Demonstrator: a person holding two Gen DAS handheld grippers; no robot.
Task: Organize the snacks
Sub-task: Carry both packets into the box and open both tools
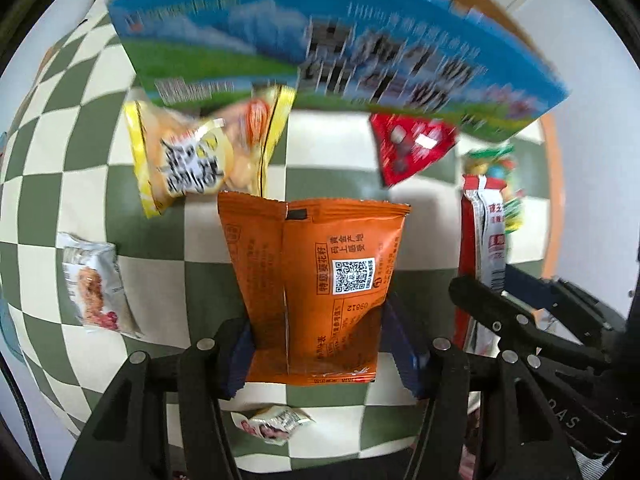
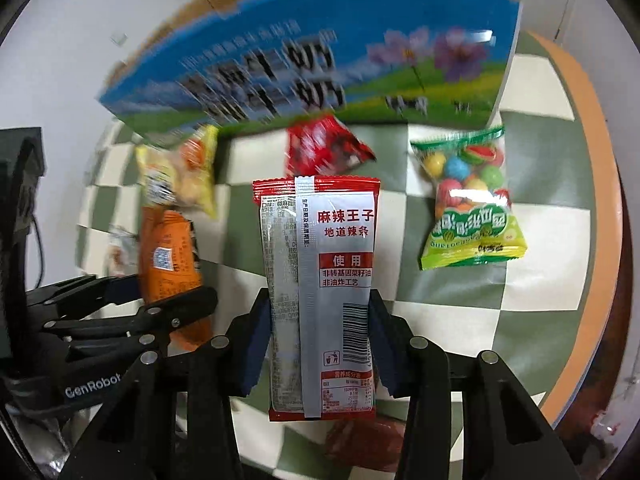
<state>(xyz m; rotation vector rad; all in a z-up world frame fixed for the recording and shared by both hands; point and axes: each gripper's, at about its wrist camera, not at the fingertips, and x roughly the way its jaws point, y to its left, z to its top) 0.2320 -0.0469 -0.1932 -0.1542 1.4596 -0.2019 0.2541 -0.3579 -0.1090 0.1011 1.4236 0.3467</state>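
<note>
My left gripper (image 1: 320, 344) is shut on an orange sunflower-seed packet (image 1: 316, 280) and holds it above the checkered tablecloth (image 1: 332, 140). My right gripper (image 2: 320, 336) is shut on a red and silver spicy-strip packet (image 2: 320, 280), also held above the table. Each gripper with its packet shows at the edge of the other view: the right one at the right of the left wrist view (image 1: 484, 248), the left one at the left of the right wrist view (image 2: 168, 260). A blue and green cardboard box (image 1: 320, 36) stands behind; it also shows in the right wrist view (image 2: 320, 64).
On the cloth lie a yellow snack bag (image 1: 200, 152), a red packet (image 1: 412, 148), a white packet (image 1: 96, 284), a small white packet (image 1: 276, 424) and a green candy-ball bag (image 2: 468, 200). The orange table rim (image 2: 592, 160) curves at the right.
</note>
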